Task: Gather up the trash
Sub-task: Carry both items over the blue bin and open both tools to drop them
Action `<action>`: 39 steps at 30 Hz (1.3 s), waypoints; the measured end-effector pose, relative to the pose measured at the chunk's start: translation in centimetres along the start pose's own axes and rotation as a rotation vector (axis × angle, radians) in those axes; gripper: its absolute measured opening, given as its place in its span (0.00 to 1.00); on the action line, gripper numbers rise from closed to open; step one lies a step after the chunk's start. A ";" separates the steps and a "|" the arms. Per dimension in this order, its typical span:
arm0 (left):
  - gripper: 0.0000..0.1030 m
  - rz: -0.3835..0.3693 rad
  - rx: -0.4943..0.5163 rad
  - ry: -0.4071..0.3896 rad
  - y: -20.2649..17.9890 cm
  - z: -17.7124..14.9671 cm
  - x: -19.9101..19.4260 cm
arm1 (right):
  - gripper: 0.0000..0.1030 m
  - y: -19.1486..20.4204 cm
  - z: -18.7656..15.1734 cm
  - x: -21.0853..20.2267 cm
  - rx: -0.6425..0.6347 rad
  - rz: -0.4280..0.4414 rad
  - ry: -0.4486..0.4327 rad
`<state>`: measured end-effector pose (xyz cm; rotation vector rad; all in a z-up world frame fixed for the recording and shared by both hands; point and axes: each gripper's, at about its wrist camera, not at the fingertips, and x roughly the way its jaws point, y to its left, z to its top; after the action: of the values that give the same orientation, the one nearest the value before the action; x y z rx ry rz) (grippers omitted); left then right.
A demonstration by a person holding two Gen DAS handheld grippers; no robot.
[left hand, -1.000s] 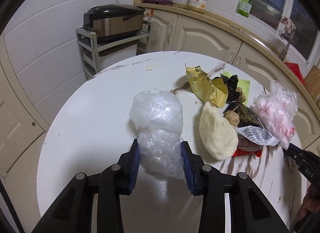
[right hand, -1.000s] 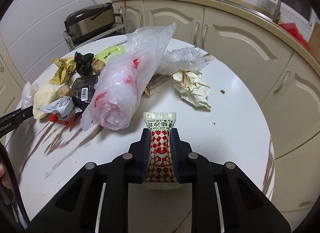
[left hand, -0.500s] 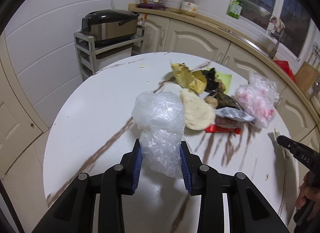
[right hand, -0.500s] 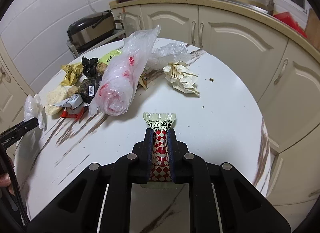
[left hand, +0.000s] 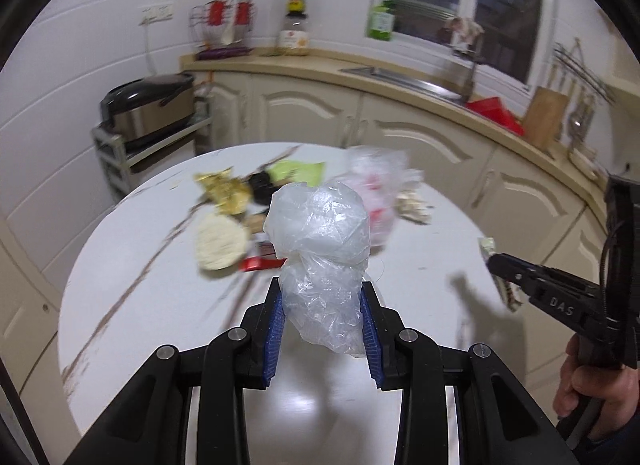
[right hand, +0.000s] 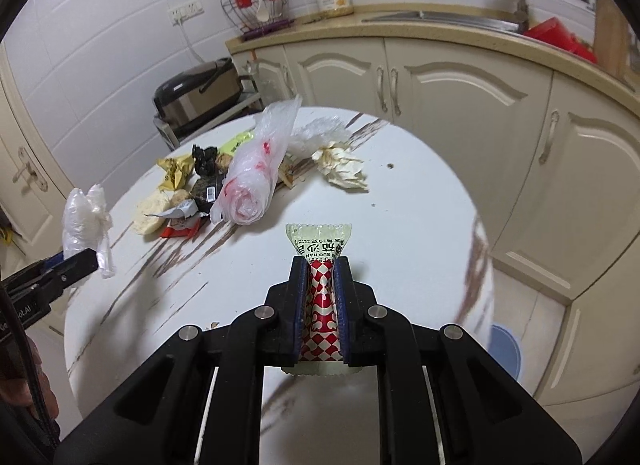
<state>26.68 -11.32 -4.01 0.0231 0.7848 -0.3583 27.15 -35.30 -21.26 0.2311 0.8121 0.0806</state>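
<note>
Left gripper (left hand: 323,301) clamped on clear bag (left hand: 320,241), bag bulging above pads, held off round table (left hand: 132,305). Right gripper (right hand: 322,289) pinched tight on checkered sachet (right hand: 319,241), sachet top sticking out past fingertips, above table's near half. Trash pile at table's far side: pink-printed bag (right hand: 252,181), yellow wrapper (right hand: 173,172), flatbread (right hand: 149,212), crumpled paper (right hand: 340,167). Rice cooker (right hand: 196,94) on rack beyond table. Person's hand (left hand: 588,389) grips right tool's handle.
</note>
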 end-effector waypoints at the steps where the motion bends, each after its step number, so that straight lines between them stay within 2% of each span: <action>1: 0.30 -0.019 0.024 -0.004 -1.7 0.2 0.1 | 0.13 -0.5 -0.1 -0.7 0.006 0.002 -0.012; 7: 0.30 -0.123 0.129 -0.012 -9.8 1.0 1.9 | 0.12 -4.3 -0.3 -5.1 0.049 -0.010 -0.084; 14: 0.31 -0.250 0.256 0.013 -19.5 1.9 5.6 | 0.12 -10.5 -1.6 -9.6 0.125 -0.070 -0.138; 16: 0.31 -0.283 0.292 0.029 -21.8 2.4 7.6 | 0.11 -12.7 -2.2 -10.6 0.158 -0.095 -0.145; 17: 0.31 -0.297 0.307 0.041 -22.5 2.6 8.5 | 0.01 -14.1 -2.6 -11.1 0.180 -0.110 -0.147; 22: 0.31 -0.367 0.383 0.115 -27.5 1.9 13.7 | 0.01 -20.2 -4.9 -11.4 0.273 -0.169 -0.121; 30: 0.31 -0.317 0.409 0.270 -31.1 0.7 23.9 | 0.01 -28.9 -9.0 -4.5 0.407 -0.165 0.019; 35: 0.31 -0.287 0.409 0.359 -33.4 0.0 30.3 | 0.03 -31.7 -10.9 -1.7 0.464 -0.160 0.072; 39: 0.31 -0.265 0.398 0.445 -35.5 -2.2 35.8 | 0.05 -33.0 -12.4 -0.5 0.501 -0.196 0.102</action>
<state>36.96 -55.35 -26.54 0.3850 1.1492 -0.7744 17.21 -65.34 -36.89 0.6210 0.9448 -0.3020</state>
